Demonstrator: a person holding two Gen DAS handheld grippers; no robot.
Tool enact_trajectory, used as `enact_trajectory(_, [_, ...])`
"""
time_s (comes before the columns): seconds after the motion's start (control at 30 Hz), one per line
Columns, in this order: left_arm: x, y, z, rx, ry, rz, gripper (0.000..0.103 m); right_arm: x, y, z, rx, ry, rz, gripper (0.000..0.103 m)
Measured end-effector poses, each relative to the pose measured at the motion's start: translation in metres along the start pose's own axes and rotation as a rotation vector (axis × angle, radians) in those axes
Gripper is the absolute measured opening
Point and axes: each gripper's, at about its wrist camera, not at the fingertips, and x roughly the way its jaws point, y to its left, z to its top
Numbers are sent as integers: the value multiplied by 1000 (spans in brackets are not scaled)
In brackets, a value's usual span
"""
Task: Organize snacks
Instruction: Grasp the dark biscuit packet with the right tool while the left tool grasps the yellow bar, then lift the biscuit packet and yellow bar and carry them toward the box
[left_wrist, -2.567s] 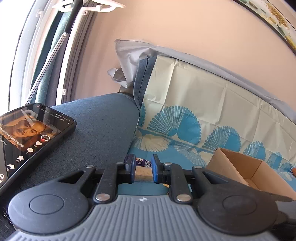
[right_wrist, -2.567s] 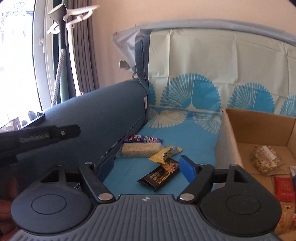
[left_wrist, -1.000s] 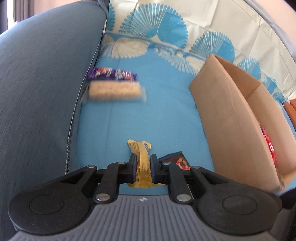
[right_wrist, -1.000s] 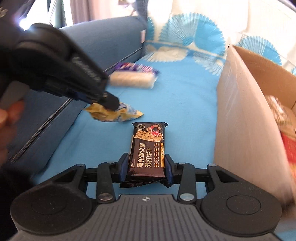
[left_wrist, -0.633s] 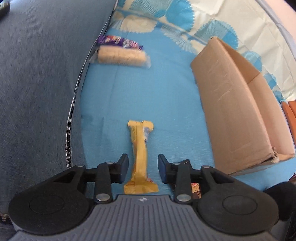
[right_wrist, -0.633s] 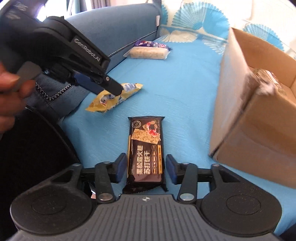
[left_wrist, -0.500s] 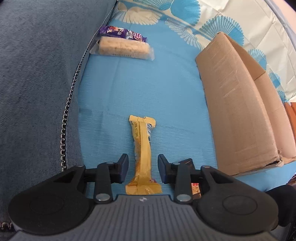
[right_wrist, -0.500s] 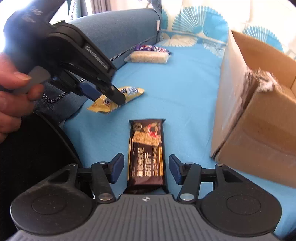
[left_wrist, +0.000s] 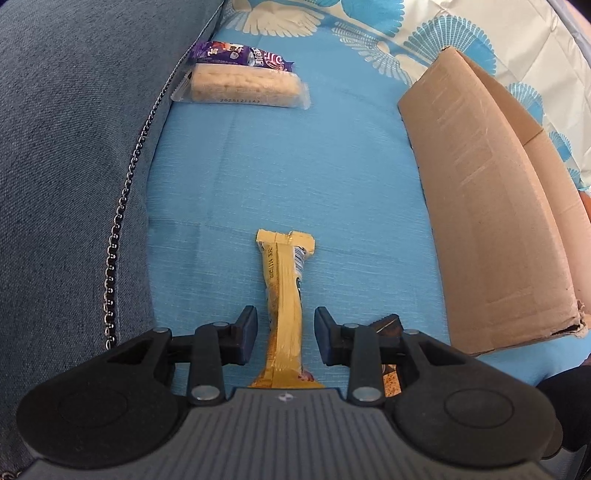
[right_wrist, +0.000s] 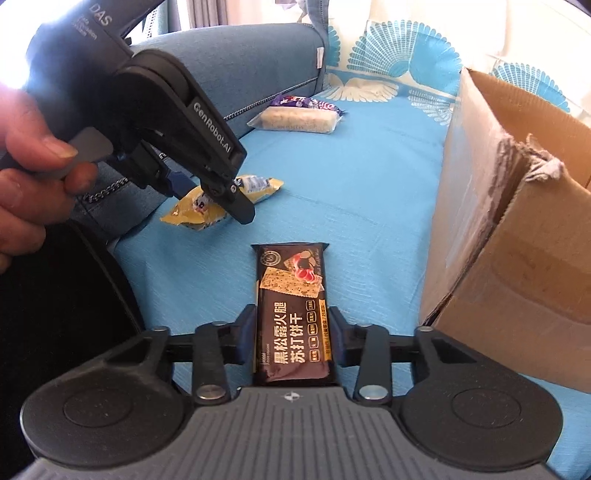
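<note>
A yellow snack bar (left_wrist: 284, 295) lies flat on the blue cloth. My left gripper (left_wrist: 285, 317) is open, a finger on either side of the bar with a gap to each pad. The right wrist view shows the same bar (right_wrist: 266, 186) under the left gripper (right_wrist: 210, 199). A black cracker pack (right_wrist: 291, 295) lies lengthwise between the fingers of my right gripper (right_wrist: 291, 325). Its jaws are closing, and the pads touch the pack's long edges. One corner of that pack (left_wrist: 388, 323) shows behind the left gripper's right finger.
An open cardboard box (left_wrist: 498, 221) stands on the right, its near corner (right_wrist: 517, 158) torn. A clear-wrapped rice bar (left_wrist: 243, 86) and a purple packet (left_wrist: 240, 57) lie far left against the dark blue sofa arm (left_wrist: 74, 147). A person's hand (right_wrist: 29, 166) grips the left handle.
The left gripper let go of the yellow bar, opened and sank a little over it. The right gripper opened around the black pack, then closed back onto it.
</note>
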Motion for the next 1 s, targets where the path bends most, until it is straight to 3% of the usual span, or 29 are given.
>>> enact_trajectory(0.17, [-3, 0, -2, 2, -9, -5, 37, -4, -6, 2, 38, -7, -28, 41])
enact_trajectory(0.33, [-4, 4, -2, -26, -5, -26, 20, -3, -9, -1, 42, 13, -40, 41])
enact_trajectory(0.43, [-4, 1, -2, -7, -7, -17, 16, -2, -9, -1, 26, 10, -46, 41])
enact_trajectory(1.0, [-13, -5, -6, 35, -73, -35, 13, -11, -3, -3, 5, -56, -63, 41])
